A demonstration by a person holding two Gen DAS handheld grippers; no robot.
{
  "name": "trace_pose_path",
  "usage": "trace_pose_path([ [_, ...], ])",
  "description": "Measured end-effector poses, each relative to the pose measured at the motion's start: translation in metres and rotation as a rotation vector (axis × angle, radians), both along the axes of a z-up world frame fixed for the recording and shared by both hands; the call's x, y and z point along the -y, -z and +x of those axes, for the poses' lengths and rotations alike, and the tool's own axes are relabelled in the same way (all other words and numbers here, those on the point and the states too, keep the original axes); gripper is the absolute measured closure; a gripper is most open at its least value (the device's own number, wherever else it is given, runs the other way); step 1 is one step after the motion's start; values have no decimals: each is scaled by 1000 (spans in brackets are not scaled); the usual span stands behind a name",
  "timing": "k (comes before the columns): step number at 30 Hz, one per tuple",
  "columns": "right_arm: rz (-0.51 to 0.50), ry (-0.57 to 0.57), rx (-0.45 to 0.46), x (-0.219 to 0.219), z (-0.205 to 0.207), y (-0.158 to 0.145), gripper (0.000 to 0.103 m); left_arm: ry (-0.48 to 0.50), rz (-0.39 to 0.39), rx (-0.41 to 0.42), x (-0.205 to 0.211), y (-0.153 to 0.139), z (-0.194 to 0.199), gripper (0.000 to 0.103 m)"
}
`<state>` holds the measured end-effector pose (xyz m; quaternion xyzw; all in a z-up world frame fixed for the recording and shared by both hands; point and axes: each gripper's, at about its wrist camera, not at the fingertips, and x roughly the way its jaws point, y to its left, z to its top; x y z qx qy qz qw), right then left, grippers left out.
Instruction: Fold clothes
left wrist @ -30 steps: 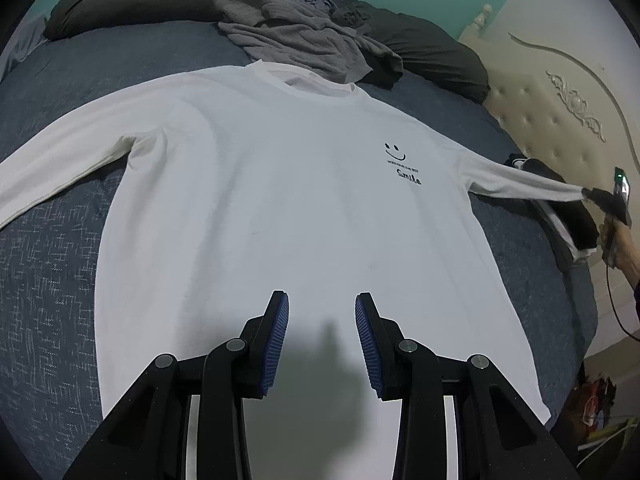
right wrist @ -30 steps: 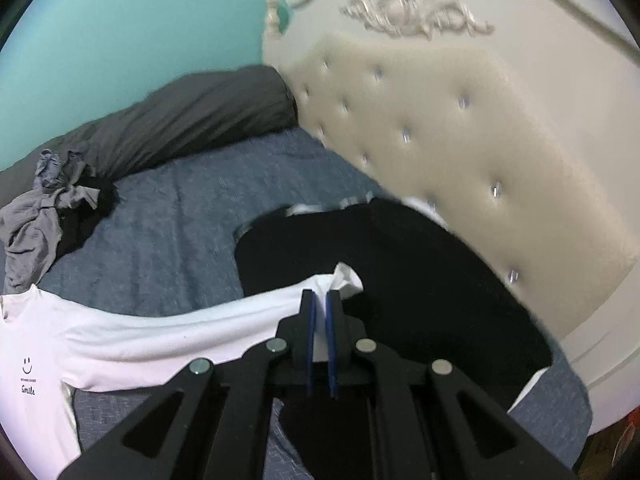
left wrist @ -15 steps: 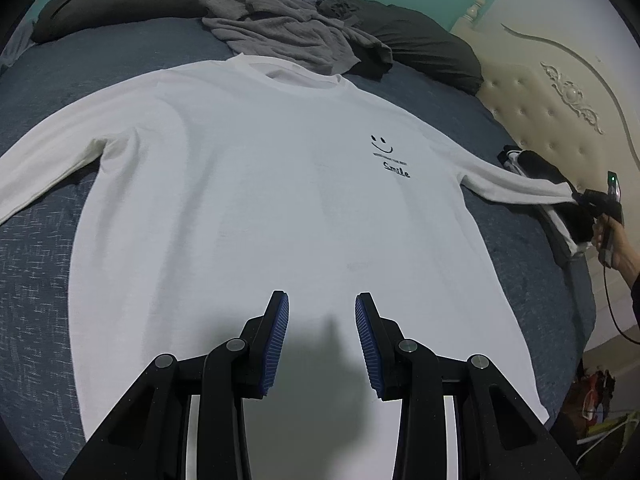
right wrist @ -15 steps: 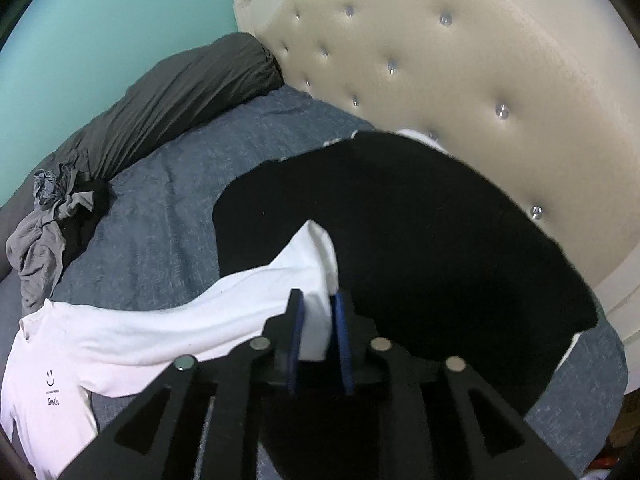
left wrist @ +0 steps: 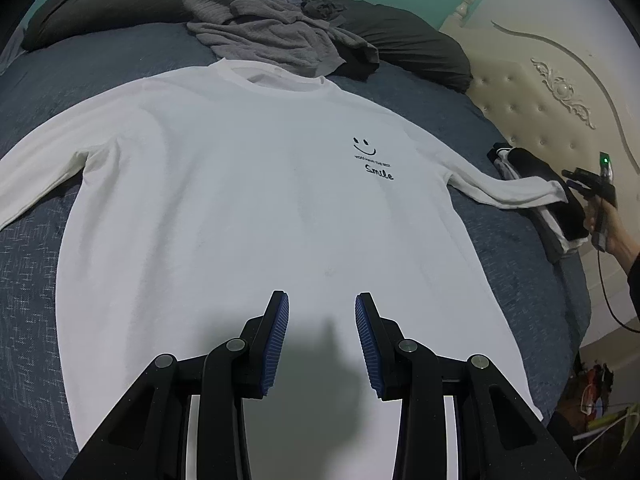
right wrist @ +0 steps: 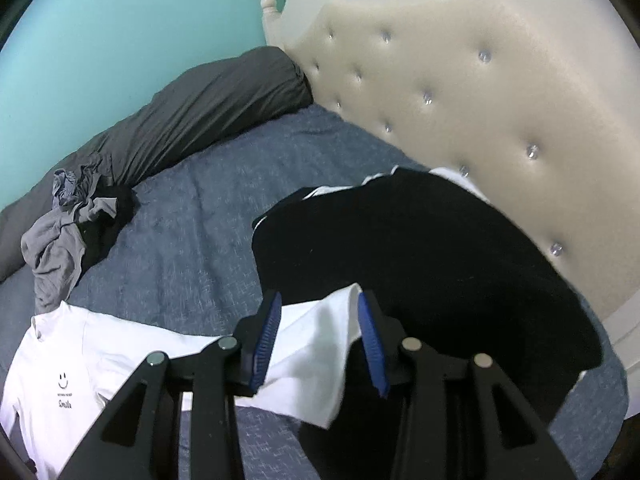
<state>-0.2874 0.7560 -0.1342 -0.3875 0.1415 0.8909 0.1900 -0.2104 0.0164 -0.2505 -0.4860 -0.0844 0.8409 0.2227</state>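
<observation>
Shirt (left wrist: 240,200) lies flat on bed (left wrist: 32,240); left claw (left wrist: 322,320) hovers wide open, empty; right claw (right wrist: 318,320) open around sleeve cuff (right wrist: 320,332).

My right gripper (right wrist: 318,320), clamped a second ago on the cuff of the white long-sleeved cotton shirt (right wrist: 312,344), now stands with jaws spread; the released sleeve lies across the folded black garment (right wrist: 420,248).

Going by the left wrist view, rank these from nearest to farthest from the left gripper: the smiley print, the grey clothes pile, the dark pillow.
From the left gripper:
1. Smiley print, ahead and slightly right on the white shirt.
2. Grey clothes pile, beyond the shirt's collar.
3. Dark pillow, behind the pile along the bed's far edge.
</observation>
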Motion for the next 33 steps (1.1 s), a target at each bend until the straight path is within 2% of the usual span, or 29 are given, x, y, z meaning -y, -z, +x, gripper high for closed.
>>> trace_pose_path([
  [8,-8,41,97,-8,-24,23,63,-1,-9,5,-4,4,-8,65],
  [9,-7,38,102,-9,-25,26,70,-1,-9,5,-4,4,-8,65],
  [10,-2,29,106,-8,-26,28,88,0,-9,7,-5,5,-9,65],
  [11,12,16,104,-6,-27,28,99,2,-10,7,-6,6,-10,65],
  [13,47,-13,92,0,-26,28,102,7,-12,8,-9,7,-11,65],
  [18,123,13,-33,-2,-15,2,102,15,-9,17,-15,10,-11,65],
  [24,183,33,-89,-8,-20,-21,102,19,-12,16,-20,10,-11,65],
  [28,158,24,-25,-14,-39,-10,102,27,-14,20,-25,11,-12,65],
  [33,107,46,-5,-24,-38,1,102,41,-16,20,-30,10,-13,65],
])
